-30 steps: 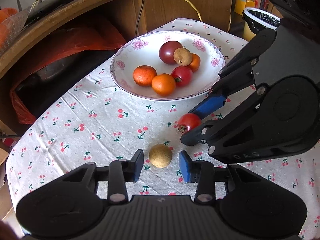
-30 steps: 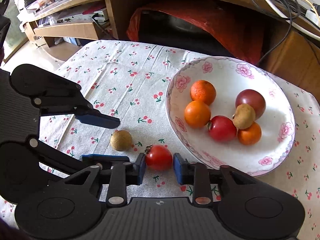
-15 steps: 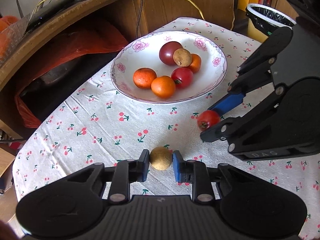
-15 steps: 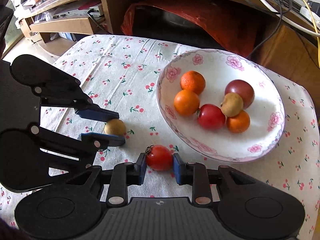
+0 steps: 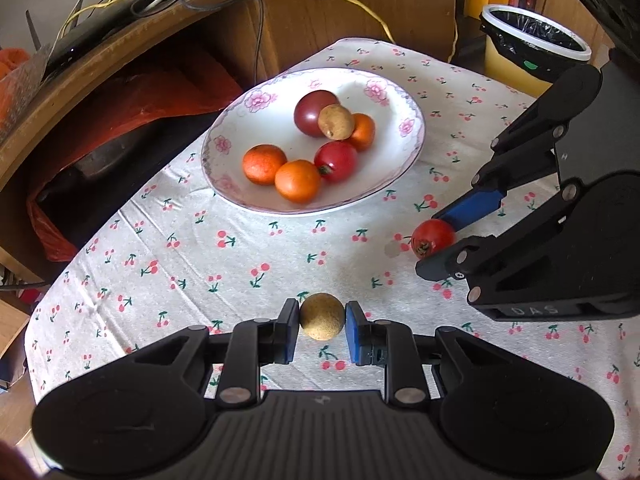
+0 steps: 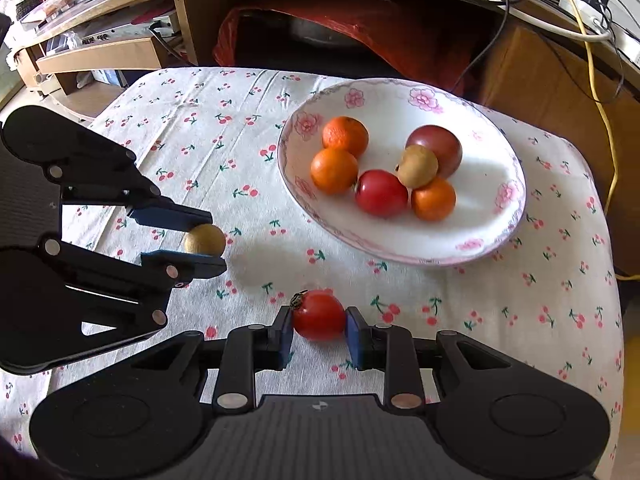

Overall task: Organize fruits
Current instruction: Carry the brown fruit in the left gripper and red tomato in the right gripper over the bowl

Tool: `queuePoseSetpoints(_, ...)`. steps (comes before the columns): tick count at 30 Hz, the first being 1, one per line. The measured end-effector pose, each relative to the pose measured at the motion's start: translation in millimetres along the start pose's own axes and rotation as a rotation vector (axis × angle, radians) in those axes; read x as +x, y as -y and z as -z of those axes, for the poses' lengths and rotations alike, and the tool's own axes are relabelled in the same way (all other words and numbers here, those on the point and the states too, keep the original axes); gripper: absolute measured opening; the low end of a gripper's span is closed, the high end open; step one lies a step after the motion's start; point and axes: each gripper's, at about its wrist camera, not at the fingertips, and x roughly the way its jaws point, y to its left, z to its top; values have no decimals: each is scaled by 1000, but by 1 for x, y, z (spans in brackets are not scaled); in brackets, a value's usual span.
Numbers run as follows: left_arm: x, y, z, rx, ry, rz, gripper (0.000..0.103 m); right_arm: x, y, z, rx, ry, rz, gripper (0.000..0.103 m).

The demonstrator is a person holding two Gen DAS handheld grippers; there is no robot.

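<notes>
My left gripper (image 5: pixel 322 317) is shut on a small tan round fruit (image 5: pixel 322 316) and holds it above the cherry-print cloth; it also shows in the right wrist view (image 6: pixel 205 240). My right gripper (image 6: pixel 319 315) is shut on a small red tomato (image 6: pixel 319 315), raised off the cloth; it also shows in the left wrist view (image 5: pixel 433 237). A white floral bowl (image 5: pixel 384 92) (image 6: pixel 480 128) holds several fruits: oranges, a red tomato, a dark plum and a tan fruit.
A yellow bin with a black liner (image 5: pixel 532 48) stands past the table's far right. A wooden desk with cables (image 5: pixel 120 40) and a red bag (image 6: pixel 360 28) lie behind the table. The table edge runs along the left (image 5: pixel 40 320).
Both grippers closed on their fruits and lifted them off the cloth. The left gripper went from open around the tan fruit to shut on it. Both views pulled back from the bowl.
</notes>
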Motion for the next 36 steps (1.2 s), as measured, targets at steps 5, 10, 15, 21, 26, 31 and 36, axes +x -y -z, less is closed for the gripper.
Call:
queuePoseSetpoints(5,-2,6,0,5,-6,6,33,-5,1,6,1,-9,8,23)
queuePoseSetpoints(10,-5,15,0,19,-7,11,33,-10,2,11,8,-12,11,23)
queuePoseSetpoints(15,-11,22,-2,33,8,13,33,-16,2,17,23,-9,18,23)
queuePoseSetpoints(21,-17,24,-2,41,24,0,33,-25,0,21,46,14,28,23)
queuePoseSetpoints(26,-18,28,-3,62,28,-19,33,-30,-2,21,58,39,28,23)
queuePoseSetpoints(31,-22,34,-7,81,46,-32,33,-36,-1,24,64,57,32,23)
queuePoseSetpoints(36,-27,42,-7,105,58,-36,33,-48,2,28,91,80,47,23)
